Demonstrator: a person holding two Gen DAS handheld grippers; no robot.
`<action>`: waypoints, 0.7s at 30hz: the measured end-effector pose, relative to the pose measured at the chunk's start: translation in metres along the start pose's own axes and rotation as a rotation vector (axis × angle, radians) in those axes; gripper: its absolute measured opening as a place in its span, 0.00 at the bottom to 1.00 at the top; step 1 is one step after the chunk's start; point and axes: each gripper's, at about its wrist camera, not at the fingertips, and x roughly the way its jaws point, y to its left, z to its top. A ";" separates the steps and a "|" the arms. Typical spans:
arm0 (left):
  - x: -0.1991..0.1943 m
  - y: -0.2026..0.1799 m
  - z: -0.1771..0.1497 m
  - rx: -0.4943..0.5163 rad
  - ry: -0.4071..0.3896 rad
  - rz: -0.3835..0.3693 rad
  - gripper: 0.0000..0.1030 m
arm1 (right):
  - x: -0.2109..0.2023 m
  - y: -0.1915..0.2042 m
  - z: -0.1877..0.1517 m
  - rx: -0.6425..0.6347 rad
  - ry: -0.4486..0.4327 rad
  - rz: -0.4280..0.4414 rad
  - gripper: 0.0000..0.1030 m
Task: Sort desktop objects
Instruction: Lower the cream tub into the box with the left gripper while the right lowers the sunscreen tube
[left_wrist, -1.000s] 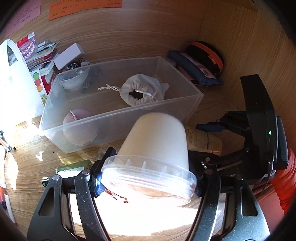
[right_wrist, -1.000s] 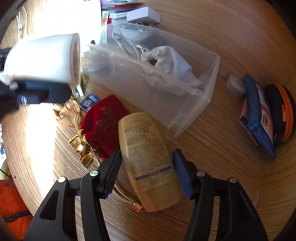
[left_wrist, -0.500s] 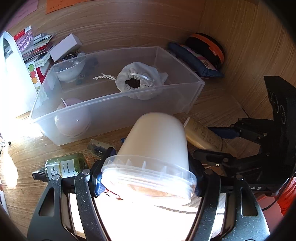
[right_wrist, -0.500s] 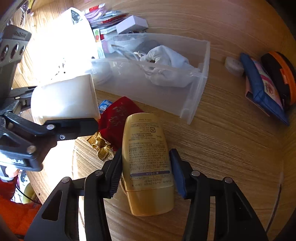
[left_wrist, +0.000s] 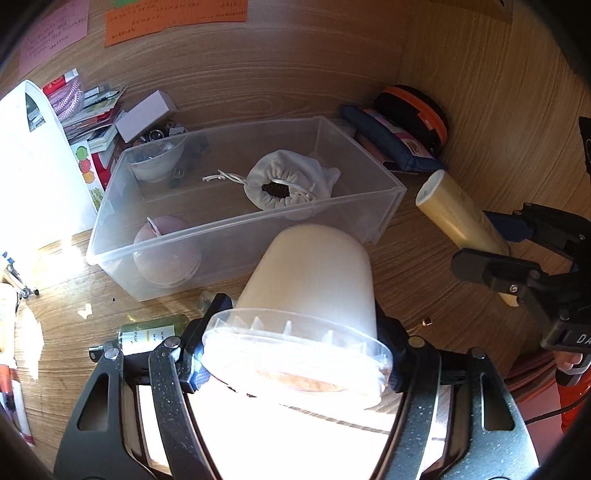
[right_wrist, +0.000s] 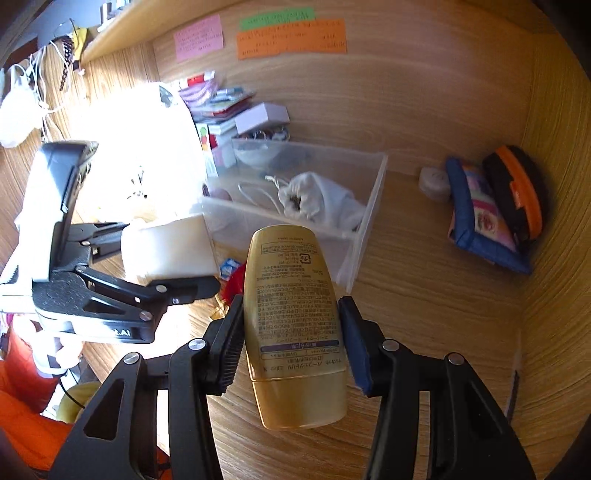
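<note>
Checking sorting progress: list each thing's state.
white tub: lidded, tilted, gripped by left tool.
gold tube: capped, lifted, gripped by right tool.
clear bin: open, partly filled.
drawstring pouch: in bin, mouth loose.
green bottle: lying on desk.

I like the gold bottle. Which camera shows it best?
The right wrist view: the gold bottle fills the middle, label facing us. The left wrist view shows only its side at the right edge.
</note>
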 end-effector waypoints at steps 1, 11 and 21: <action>-0.001 0.001 0.001 -0.001 -0.004 0.004 0.67 | -0.003 0.001 0.002 0.000 -0.010 0.002 0.44; -0.011 0.027 0.034 -0.018 -0.028 0.037 0.67 | 0.002 0.005 0.035 0.008 -0.062 0.011 0.44; -0.006 0.065 0.090 -0.044 -0.056 0.063 0.67 | 0.037 -0.002 0.082 0.013 -0.078 0.022 0.44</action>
